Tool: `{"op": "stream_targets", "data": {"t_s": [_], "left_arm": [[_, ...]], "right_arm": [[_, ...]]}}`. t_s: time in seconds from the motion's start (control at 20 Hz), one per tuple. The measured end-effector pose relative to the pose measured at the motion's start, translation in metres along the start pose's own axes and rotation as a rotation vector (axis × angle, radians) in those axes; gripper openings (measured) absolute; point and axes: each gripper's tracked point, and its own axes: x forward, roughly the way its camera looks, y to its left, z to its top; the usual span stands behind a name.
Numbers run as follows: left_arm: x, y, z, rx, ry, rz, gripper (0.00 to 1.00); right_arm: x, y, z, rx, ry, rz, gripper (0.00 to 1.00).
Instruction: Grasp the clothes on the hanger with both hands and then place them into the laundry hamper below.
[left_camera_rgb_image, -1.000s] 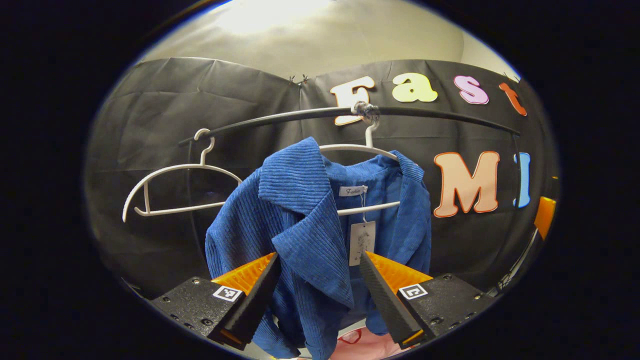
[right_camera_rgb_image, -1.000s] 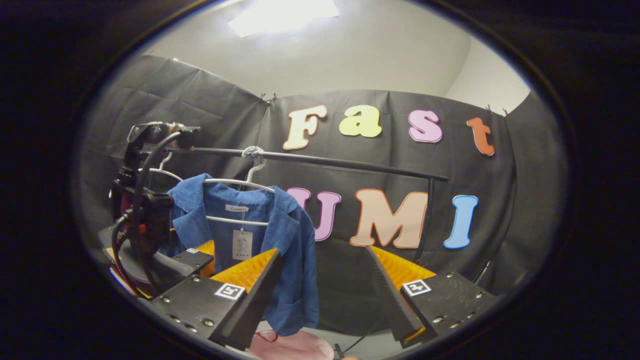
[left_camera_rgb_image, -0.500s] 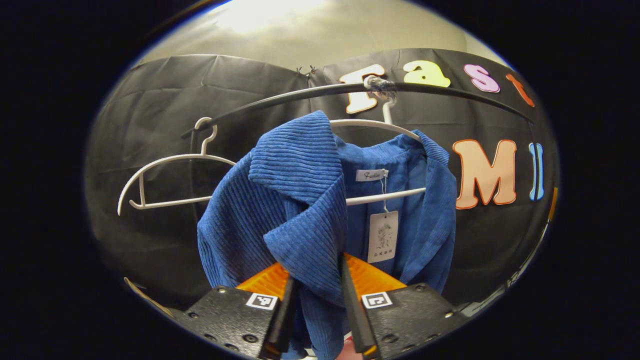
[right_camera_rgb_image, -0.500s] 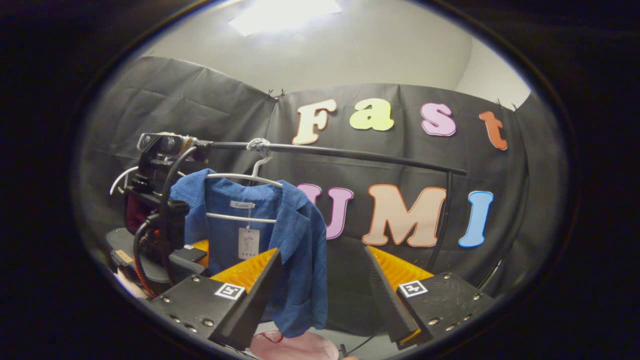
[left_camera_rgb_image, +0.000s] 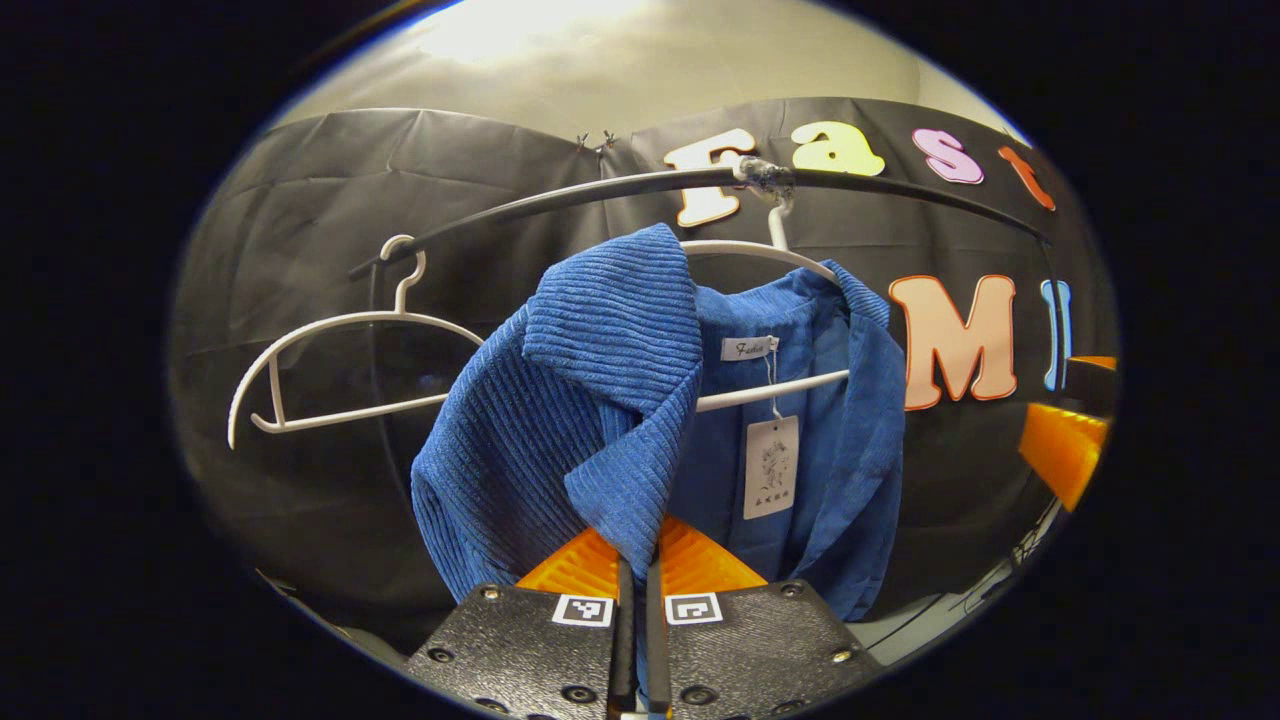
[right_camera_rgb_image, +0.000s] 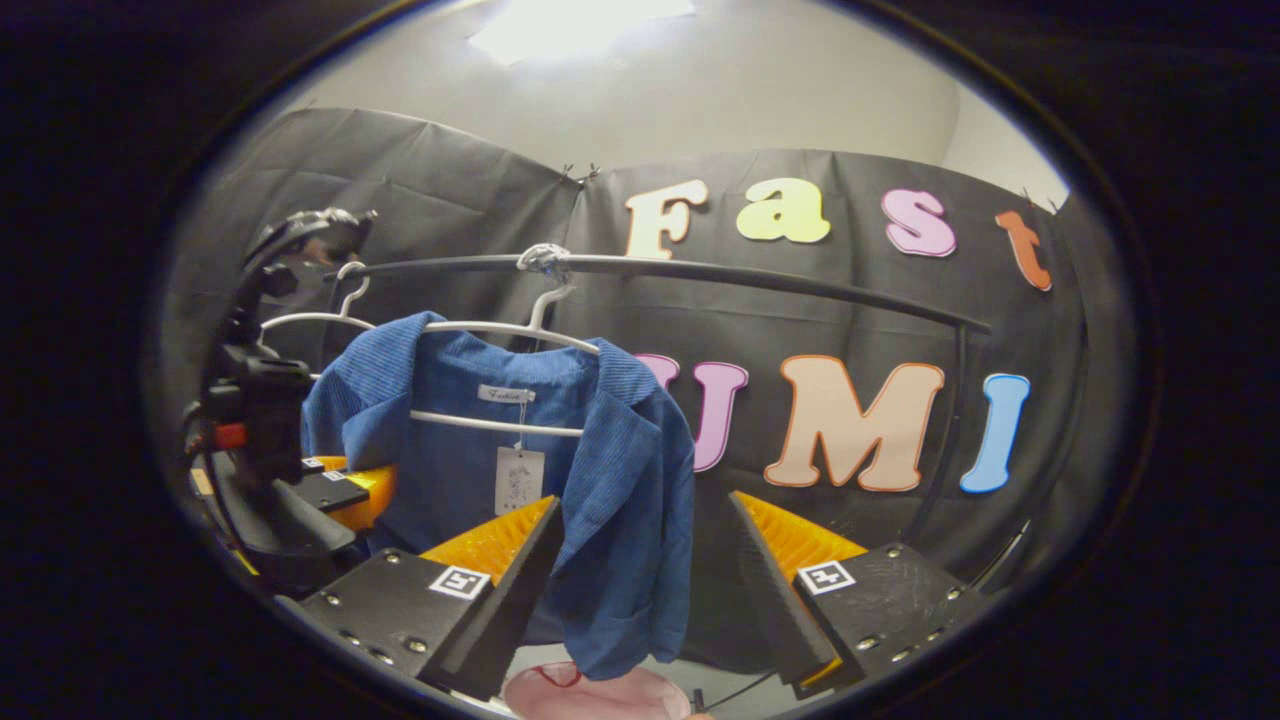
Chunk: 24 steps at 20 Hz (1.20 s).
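The blue corduroy jacket hangs on a white hanger from the black rail, its length running straight down toward a pink hamper, whose rim shows just below the hem. The front lapel edge drops directly between the fingers of the left gripper, which are clenched on that fold with cloth pinched on both sides. The right gripper is released, its jaws spread wide; the jacket's far front panel lies ahead of and slightly left of the gap, close to the left finger but not between the pads. Judgement: the left hand has its hold; the right hand is the one yet to close and must shift leftward and forward. A second, bare hanger hangs beyond the left gripper's left side, apart from the jacket.
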Motion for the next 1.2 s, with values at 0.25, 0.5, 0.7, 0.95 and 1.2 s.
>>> {"op": "stream_targets", "data": {"t_s": [0.25,0.5,0.7,0.95,1.2], "left_arm": [[-0.005,0.000,0.001,0.002,0.009,-0.051,0.07],[-0.010,0.004,0.003,0.018,0.016,-0.069,0.07],[-0.011,0.005,0.003,0.018,0.020,-0.073,0.05],[-0.013,0.004,0.005,0.017,0.018,-0.076,0.05],[-0.015,0.010,0.006,0.010,0.017,-0.069,0.07]], "right_arm": [[0.049,0.024,-0.012,0.047,0.013,0.054,0.94],[0.100,0.034,-0.025,0.076,0.037,0.066,0.94],[0.136,0.037,-0.046,0.072,0.074,0.055,0.94],[0.160,0.036,-0.064,0.083,0.107,0.047,0.96],[0.170,0.028,-0.070,0.059,0.127,0.030,0.54]]}}
